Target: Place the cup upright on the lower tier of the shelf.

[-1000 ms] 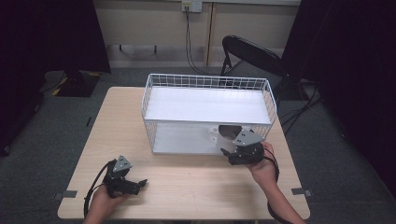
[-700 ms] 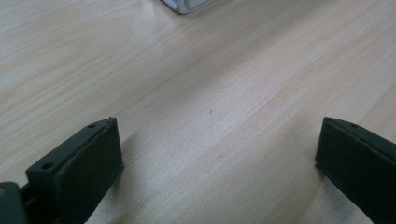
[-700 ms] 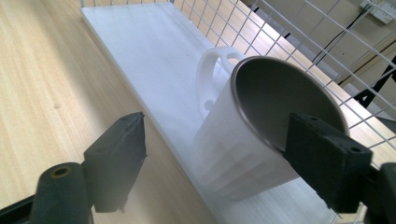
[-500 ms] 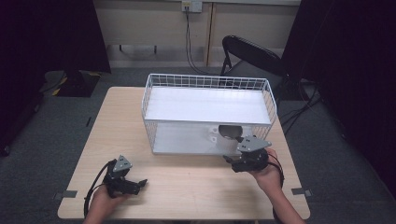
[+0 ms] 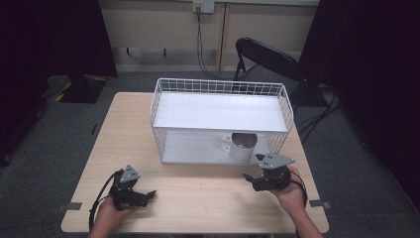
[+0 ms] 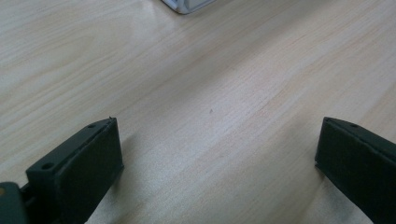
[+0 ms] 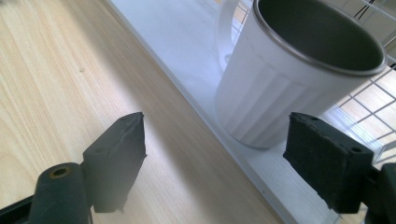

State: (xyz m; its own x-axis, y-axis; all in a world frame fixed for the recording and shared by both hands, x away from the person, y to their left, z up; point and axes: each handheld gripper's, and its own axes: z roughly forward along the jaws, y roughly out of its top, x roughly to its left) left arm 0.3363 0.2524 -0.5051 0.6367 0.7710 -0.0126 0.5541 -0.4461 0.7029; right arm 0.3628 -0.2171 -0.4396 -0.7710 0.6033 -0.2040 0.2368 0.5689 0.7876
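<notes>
- The white ribbed mug (image 7: 299, 74) stands upright on the lower shelf of the white wire rack (image 5: 220, 87), near its front edge, handle (image 7: 225, 28) turned to the far side; in the right gripper view it sits just ahead of the fingers and toward the right-hand one
- The right gripper (image 5: 253, 177) has its fingers (image 7: 119, 158) spread wide with nothing between them, and the mug lies apart from both pads
- Risk: the mug sits off-centre toward the right-hand finger, so a straight advance would likely have that finger strike the wall first and push the mug deeper along the shelf, or tip it
- Risk: the shelf lip (image 7: 196, 109) runs across just ahead of the fingertips; coming in low could catch a finger on it and jolt the rack
- Risk: the upper shelf hangs close above the mug's rim, so lifting early could knock the rim against it
- Risk: the ribbed wall looks smooth and rounded, so a shallow pinch near the rim may slip
- The left gripper (image 5: 143, 196) rests well away on the wooden table (image 6: 210, 93), fingers (image 6: 84, 163) spread wide and empty; its trailing cable seems the only snag there
</notes>
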